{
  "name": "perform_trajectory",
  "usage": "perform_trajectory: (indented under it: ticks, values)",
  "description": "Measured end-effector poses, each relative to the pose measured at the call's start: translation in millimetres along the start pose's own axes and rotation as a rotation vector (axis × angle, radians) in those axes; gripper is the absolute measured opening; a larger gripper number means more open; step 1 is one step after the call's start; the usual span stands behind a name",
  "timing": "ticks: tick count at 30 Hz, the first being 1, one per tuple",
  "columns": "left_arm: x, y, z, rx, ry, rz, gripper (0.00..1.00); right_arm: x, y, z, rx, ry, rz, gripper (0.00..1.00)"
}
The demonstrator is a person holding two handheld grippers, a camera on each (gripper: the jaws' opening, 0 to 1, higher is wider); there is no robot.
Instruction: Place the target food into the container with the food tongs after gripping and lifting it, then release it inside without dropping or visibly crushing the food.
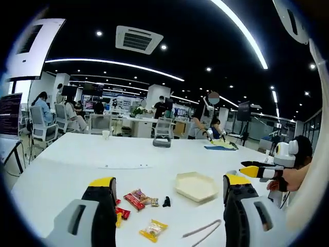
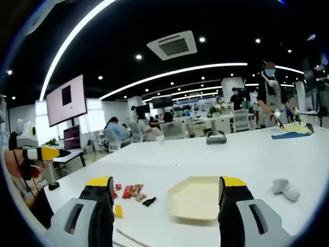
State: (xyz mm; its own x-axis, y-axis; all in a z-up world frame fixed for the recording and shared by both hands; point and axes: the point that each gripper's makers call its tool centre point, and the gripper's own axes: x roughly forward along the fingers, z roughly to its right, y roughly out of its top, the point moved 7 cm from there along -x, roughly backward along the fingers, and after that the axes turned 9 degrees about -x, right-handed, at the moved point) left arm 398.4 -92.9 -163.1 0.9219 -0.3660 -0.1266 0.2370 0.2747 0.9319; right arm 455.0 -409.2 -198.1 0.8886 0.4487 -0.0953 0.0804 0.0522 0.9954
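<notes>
In the left gripper view, the left gripper point(image 1: 167, 206) is seen at the bottom of the frame with its jaws spread wide and nothing between them. Between those jaws, on the white table point(image 1: 77, 159), a cream hexagonal container point(image 1: 196, 186) is seen right of centre, with a scatter of wrapped snacks point(image 1: 138, 199) to its left and a yellow snack packet point(image 1: 153, 229) lower down. The food tongs point(image 1: 202, 229) are shown lying flat on the table at the lower centre-right, below the container, held by neither gripper; their two arms are seen slightly apart. The right gripper point(image 1: 264, 167) is caught at the right edge, held in a hand point(image 1: 293, 177).

In the right gripper view, the right gripper point(image 2: 167, 206) is likewise shown wide open and empty, the container point(image 2: 195, 198) lying between its jaws at lower centre and the snacks point(image 2: 131, 191) at lower left. The left gripper point(image 2: 41, 153) is seen at the far left. A small white object point(image 2: 285, 189) is shown on the table at the lower right.

Bare tabletop is seen beyond the container in both views, up to a grey item point(image 1: 161, 141) near the far edge; people and chairs are seen well behind.
</notes>
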Motion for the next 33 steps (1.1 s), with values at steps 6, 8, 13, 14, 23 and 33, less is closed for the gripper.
perform_trajectory:
  ticks: [6, 8, 13, 14, 23, 33]
  values:
    - [-4.3, -10.4, -0.1, -0.008, -0.046, -0.021, 0.83, 2.3, 4.2, -2.0, -0.023, 0.001, -0.003, 0.84]
    - [-3.3, -17.7, 8.0, 0.002, -0.101, -0.061, 0.79, 1.3, 4.6, -3.7, -0.033, 0.01, -0.009, 0.84]
    - [-3.6, -36.1, 23.7, 0.062, -0.17, -0.142, 0.74, -6.2, 0.5, -5.8, -0.044, 0.004, -0.033, 0.82]
    - [-3.7, -40.0, 24.6, 0.072, -0.179, -0.16, 0.73, -7.8, -0.7, -6.2, -0.039, 0.002, -0.037, 0.82]
    - [-2.4, -64.2, 32.7, 0.063, -0.287, -0.273, 0.49, -17.7, -7.9, -9.9, -0.028, -0.003, -0.071, 0.78]
    - [11.9, -99.1, 32.9, 0.169, -0.346, -0.426, 0.38, -50.5, -24.0, -3.2, -0.007, -0.045, -0.147, 0.77]
